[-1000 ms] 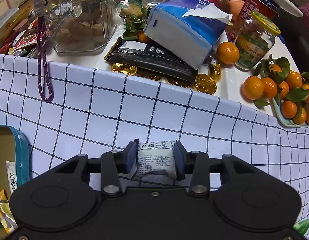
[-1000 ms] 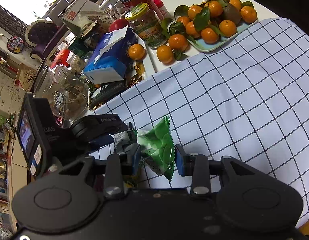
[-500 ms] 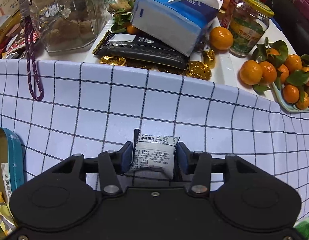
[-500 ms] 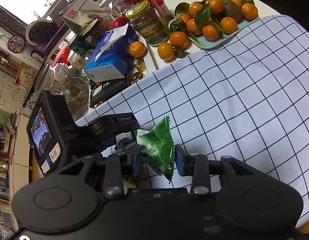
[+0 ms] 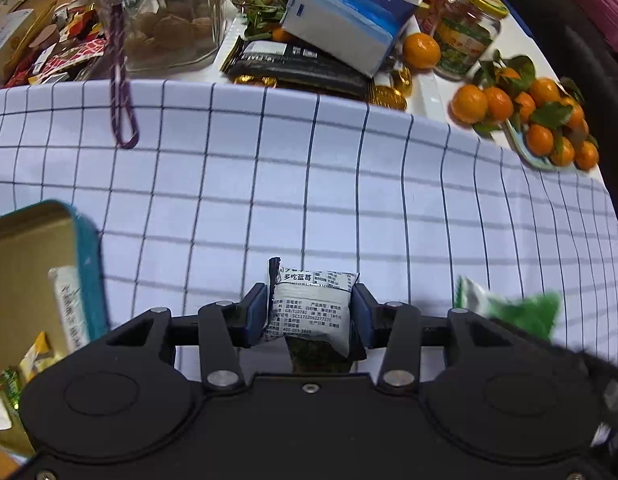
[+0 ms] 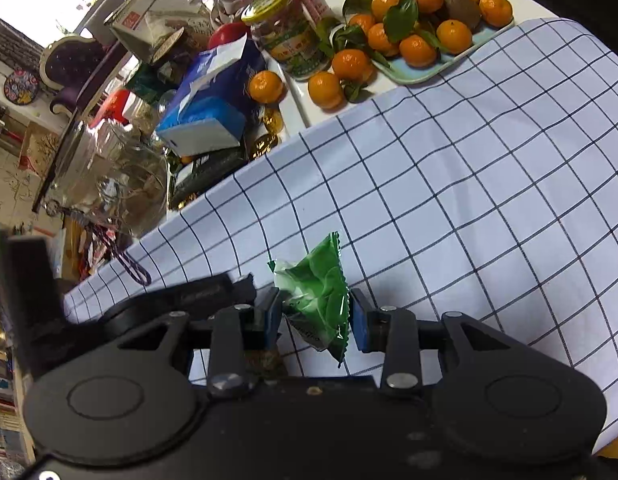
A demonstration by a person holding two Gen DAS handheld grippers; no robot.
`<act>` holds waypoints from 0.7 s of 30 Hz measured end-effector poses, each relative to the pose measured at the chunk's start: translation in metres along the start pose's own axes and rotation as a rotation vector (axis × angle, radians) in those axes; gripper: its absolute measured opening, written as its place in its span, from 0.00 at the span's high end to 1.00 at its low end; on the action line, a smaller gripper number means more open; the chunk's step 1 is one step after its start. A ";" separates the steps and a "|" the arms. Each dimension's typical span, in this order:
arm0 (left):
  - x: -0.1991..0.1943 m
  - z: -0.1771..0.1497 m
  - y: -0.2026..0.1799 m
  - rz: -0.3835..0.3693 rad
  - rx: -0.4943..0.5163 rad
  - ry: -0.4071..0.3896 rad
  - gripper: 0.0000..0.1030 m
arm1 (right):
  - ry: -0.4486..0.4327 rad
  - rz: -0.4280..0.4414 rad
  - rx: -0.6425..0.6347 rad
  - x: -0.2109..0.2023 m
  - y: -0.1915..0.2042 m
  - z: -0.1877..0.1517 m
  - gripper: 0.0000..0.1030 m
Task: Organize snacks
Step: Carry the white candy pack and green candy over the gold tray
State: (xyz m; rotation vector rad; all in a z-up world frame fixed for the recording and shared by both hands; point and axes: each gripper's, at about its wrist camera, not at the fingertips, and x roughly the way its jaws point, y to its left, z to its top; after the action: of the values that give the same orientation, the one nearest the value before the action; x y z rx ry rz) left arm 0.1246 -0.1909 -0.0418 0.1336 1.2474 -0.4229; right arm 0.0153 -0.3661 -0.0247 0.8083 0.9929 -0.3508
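My left gripper (image 5: 309,312) is shut on a white snack packet with black print (image 5: 311,306), held above the checked cloth (image 5: 349,184). My right gripper (image 6: 314,314) is shut on a green snack packet (image 6: 315,296), also above the cloth (image 6: 469,184). The green packet also shows blurred at the right of the left wrist view (image 5: 509,308). A teal-rimmed open tin (image 5: 85,264) with several snack packets inside sits at the left edge of the left wrist view. The left gripper's body (image 6: 181,296) shows just left of the right gripper.
Beyond the cloth's far edge stand a blue tissue pack (image 5: 349,16), a glass jar (image 5: 173,20), a yellow-lidded jar (image 5: 469,28), a dark snack bag (image 5: 301,68), gold coins (image 5: 387,96) and a plate of mandarins (image 5: 541,128). A purple cord (image 5: 121,92) hangs at the left.
The left gripper has pulled back and shifted left with its white packet, so the tin now shows larger. The right gripper with the green packet now appears at its right side.
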 end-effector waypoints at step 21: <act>-0.084 -0.058 0.178 0.162 -0.246 -0.106 0.49 | 0.077 0.146 -0.262 0.033 0.131 -0.083 0.63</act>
State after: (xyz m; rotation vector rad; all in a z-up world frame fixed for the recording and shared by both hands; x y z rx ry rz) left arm 0.1202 0.0111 -0.0041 0.0024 1.1640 -0.1328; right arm 0.0609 -0.2140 -0.0191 0.6544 1.0205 -0.0618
